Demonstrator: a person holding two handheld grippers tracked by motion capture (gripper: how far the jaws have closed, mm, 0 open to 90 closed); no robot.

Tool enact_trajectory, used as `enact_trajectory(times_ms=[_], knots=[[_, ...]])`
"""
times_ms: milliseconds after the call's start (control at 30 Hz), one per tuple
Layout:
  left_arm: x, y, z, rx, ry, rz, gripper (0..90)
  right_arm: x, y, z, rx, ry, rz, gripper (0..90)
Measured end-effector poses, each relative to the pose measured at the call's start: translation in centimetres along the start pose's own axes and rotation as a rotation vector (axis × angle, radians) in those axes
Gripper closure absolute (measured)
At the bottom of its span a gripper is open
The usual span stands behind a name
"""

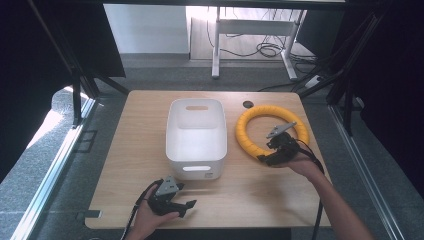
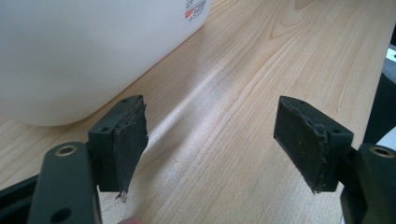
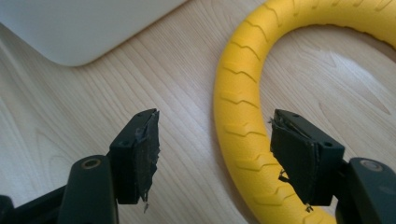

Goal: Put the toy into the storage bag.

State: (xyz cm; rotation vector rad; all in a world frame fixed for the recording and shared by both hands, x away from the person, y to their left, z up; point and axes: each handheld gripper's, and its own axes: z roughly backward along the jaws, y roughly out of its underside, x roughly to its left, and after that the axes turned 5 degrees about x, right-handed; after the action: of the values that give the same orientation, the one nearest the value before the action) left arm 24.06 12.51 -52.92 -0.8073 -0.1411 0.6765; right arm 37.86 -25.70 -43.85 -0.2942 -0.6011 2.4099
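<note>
A yellow foam ring (image 1: 243, 131) lies flat on the right half of the wooden table (image 1: 142, 130), beside a white plastic bin (image 1: 196, 145) at the middle. My right gripper (image 1: 266, 159) hovers over the ring's near-left arc. In the right gripper view this gripper (image 3: 215, 154) is open, with the ring (image 3: 238, 107) running between the jaws, close to the right one; the bin's corner (image 3: 79, 28) is at the upper left. My left gripper (image 1: 187, 205) is open near the front edge, just in front of the bin. In the left gripper view it (image 2: 210, 144) holds nothing, and the bin wall (image 2: 84, 51) rises ahead on the left.
The bin is empty, with a handle slot in each end wall. A small dark cable hole (image 1: 248, 104) sits at the table's back, near the ring. Black frame posts stand at both sides of the table, and a white desk frame (image 1: 216, 45) with cables is on the floor beyond.
</note>
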Motion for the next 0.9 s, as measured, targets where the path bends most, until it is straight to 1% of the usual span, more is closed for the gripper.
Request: enact_trajectory(times_ms=[33,67,100,133,167,200,233,300,400,433,500,567,633,700,733,767,900], knots=[[0.0,0.0,0.0,0.0,0.0,0.0,25.9,-0.3,-0.2,-0.3,0.016,0.0,0.002,33.2],[0.0,0.0,0.0,0.0,0.0,0.0,25.9,-0.3,-0.2,-0.3,0.016,0.0,0.002,33.2],[0.0,0.0,-0.1,0.002,0.002,-0.001,25.8,-0.8,-0.5,-0.6,0.052,0.001,0.001,33.4],[0.0,0.0,-0.1,0.002,0.002,-0.001,25.9,-0.8,-0.5,-0.6,0.052,0.001,0.001,33.4],[-0.1,0.0,-0.2,0.003,0.003,0.0,25.9,-1.3,-0.8,-1.0,0.072,-0.003,-0.001,33.3],[-0.1,0.0,-0.2,0.003,0.003,0.0,25.9,-1.3,-0.8,-1.0,0.072,-0.003,-0.001,33.3],[-0.1,0.0,-0.2,0.004,0.004,-0.002,25.9,-1.8,-1.0,-1.5,0.097,-0.011,-0.012,33.2],[-0.1,0.0,-0.2,0.004,0.003,-0.001,25.9,-2.0,-1.0,-1.9,0.124,-0.019,-0.005,32.5],[-0.1,0.0,-0.2,0.003,0.002,0.0,25.9,-2.2,-1.0,-2.6,0.142,-0.021,0.002,31.1],[-0.1,0.0,-0.2,0.003,0.002,0.0,25.9,-2.2,-1.0,-2.6,0.142,-0.021,0.002,31.1],[-0.1,0.0,-0.2,0.007,0.003,0.0,25.9,-2.4,-0.9,-3.2,0.152,-0.021,-0.002,30.9],[-0.1,0.0,-0.3,0.007,0.004,-0.001,25.9,-2.5,-0.9,-3.4,0.156,-0.021,0.004,30.9],[-0.2,0.0,-0.4,0.011,0.005,-0.003,25.9,-2.7,-0.8,-4.1,0.178,-0.016,0.009,30.3],[-0.2,0.0,-0.4,0.011,0.005,-0.003,25.9,-2.8,-0.7,-4.6,0.195,-0.021,0.009,30.1],[-0.2,0.0,-0.4,0.011,0.005,-0.004,25.9,-2.8,-0.7,-4.6,0.195,-0.021,0.009,30.1],[-0.2,0.0,-0.3,0.011,0.005,-0.006,25.9,-2.8,-0.7,-5.1,0.21,-0.021,0.015,29.7],[-0.2,0.0,-0.4,0.012,0.005,-0.006,25.9,-2.8,-0.7,-5.8,0.229,-0.015,0.031,29.2]])
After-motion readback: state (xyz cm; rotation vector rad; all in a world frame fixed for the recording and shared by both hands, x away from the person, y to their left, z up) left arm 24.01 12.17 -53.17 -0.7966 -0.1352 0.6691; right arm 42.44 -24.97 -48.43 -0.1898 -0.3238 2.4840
